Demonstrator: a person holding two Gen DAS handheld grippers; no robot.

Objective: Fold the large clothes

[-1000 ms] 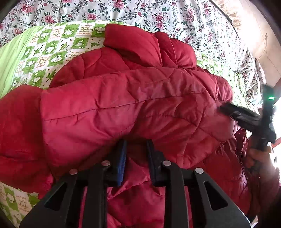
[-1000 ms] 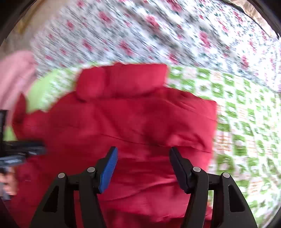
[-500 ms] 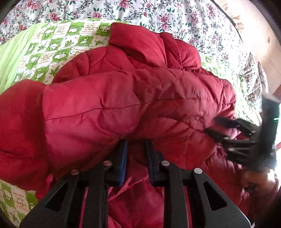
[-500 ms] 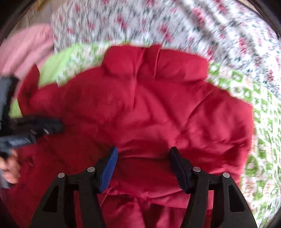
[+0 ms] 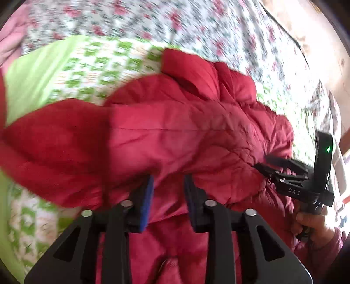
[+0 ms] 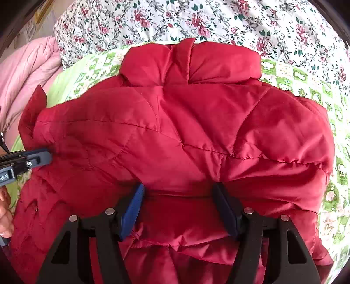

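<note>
Jacket (image 6: 186, 131) folded — both hand-held grippers angled down, jaws apart.

one red quilted jacket (image 6: 186, 135), one green patterned blanket (image 6: 306, 78), one floral sheet (image 6: 218, 19), one pink quilt (image 6: 28, 72), two black grippers, left gripper (image 5: 168, 185), right gripper (image 6: 178, 194), two hands, left hand (image 6: 4, 215), right hand (image 5: 315, 225)

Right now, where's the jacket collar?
Right wrist view, top centre: the red quilted jacket's collar lies at its far edge, on the green patterned sheet, before the floral bedspread.
</note>
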